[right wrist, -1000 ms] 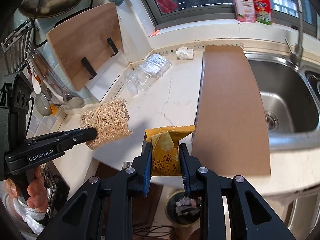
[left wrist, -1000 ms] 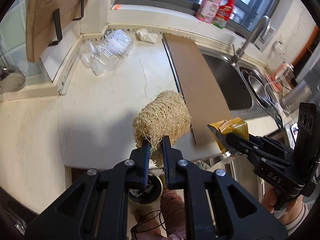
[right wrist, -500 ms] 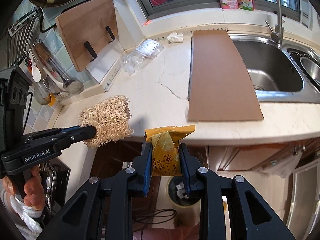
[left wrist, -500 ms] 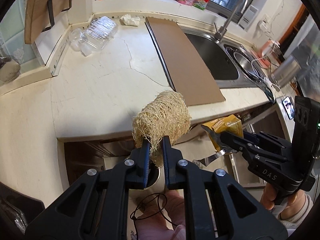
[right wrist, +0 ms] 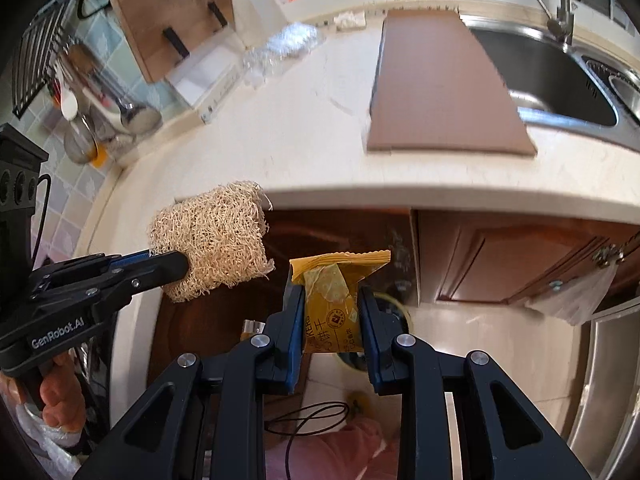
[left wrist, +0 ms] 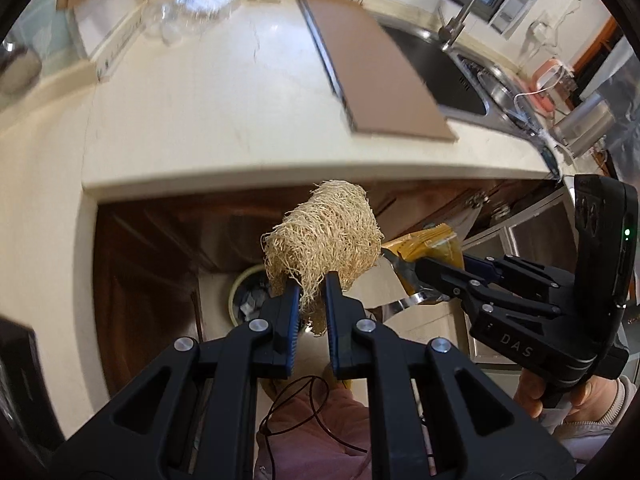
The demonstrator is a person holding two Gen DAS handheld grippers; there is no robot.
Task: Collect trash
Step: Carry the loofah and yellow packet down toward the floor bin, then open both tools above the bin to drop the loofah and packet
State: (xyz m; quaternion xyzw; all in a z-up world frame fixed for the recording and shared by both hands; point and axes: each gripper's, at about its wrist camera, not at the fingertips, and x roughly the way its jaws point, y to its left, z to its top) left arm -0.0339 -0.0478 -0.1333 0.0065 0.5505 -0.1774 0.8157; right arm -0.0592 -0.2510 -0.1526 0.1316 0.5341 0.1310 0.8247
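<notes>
Loofah (left wrist: 324, 236), a pale straw-coloured fibrous scrubber roll, being clamped at its ragged lower end between the blue-padded jaws of the left gripper (left wrist: 311, 304), sticking up and forward past the fingertips. Yellow crinkle-edged snack wrapper (right wrist: 334, 300) being pinched across its width by the right gripper (right wrist: 330, 320), serrated top poking above the pads. Both pieces hanging out past the cream stone countertop's (left wrist: 224, 120) front edge, over the floor and close to the round pale-rimmed waste bin (left wrist: 246, 294), already holding crumpled scraps. Judging the step in hand as carrying both items to that bin for dropping. Doing it well probably means bringing each gripper squarely over the bin mouth before letting go, lowering close enough that the light wrapper is not drifting aside, and releasing the loofah with the jaws parted wide, since loose fibres may be snagging on the pads. Keeping the two tools apart while converging, as the wrapper and loofah are nearly touching in the left view. Watching the countertop overhang above and the dark wooden cabinet fronts (right wrist: 500, 264) behind the bin; open floor lying toward the camera, though a thin black cable (right wrist: 304, 424) is looping low there. Still waiting on the counter: a flat brown cardboard sheet (right wrist: 440, 92), a crushed clear plastic bottle (right wrist: 288, 46) and a small white crumpled tissue (right wrist: 350, 20) by the back wall.
</notes>
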